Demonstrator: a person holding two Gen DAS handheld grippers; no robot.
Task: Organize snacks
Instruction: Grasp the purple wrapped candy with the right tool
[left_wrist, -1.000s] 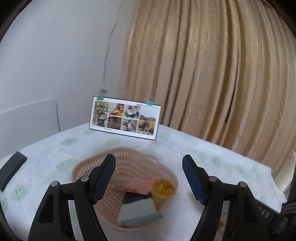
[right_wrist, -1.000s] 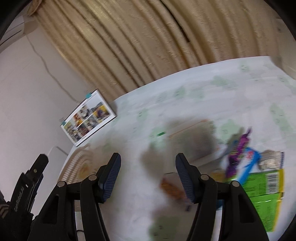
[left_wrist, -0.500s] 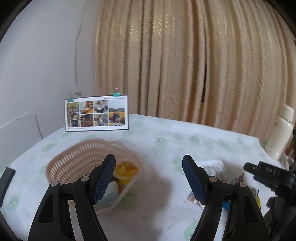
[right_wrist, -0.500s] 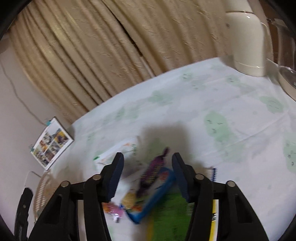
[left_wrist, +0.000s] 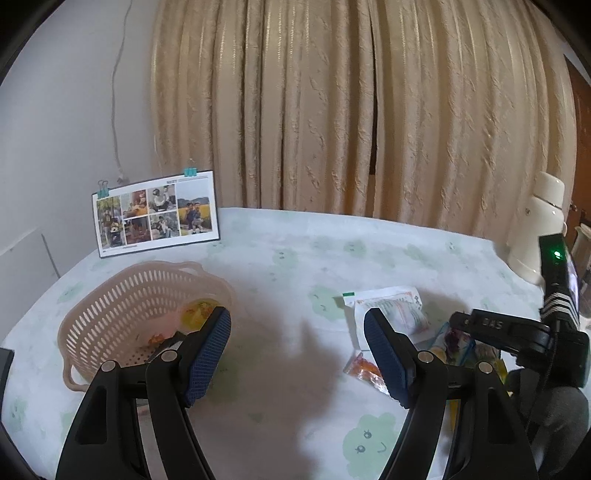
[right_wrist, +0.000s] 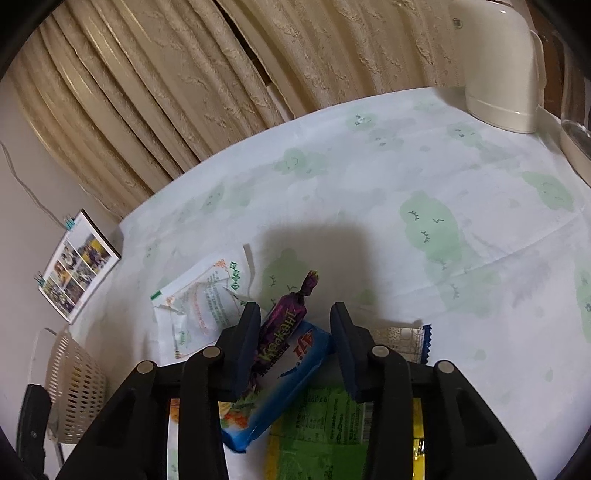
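We hold both grippers spread, the left gripper (left_wrist: 297, 350) empty, the right gripper (right_wrist: 294, 347) straddling a purple candy (right_wrist: 284, 325) untouched.

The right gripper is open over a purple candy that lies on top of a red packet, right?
Not quite. The right gripper is open over the purple candy, but the packet under the candy is blue, not red. The right wrist view shows it.

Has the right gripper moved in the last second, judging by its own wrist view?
Yes. The right gripper has swung away from the photo card toward the snack pile, and now straddles the purple candy with the cream jug ahead.
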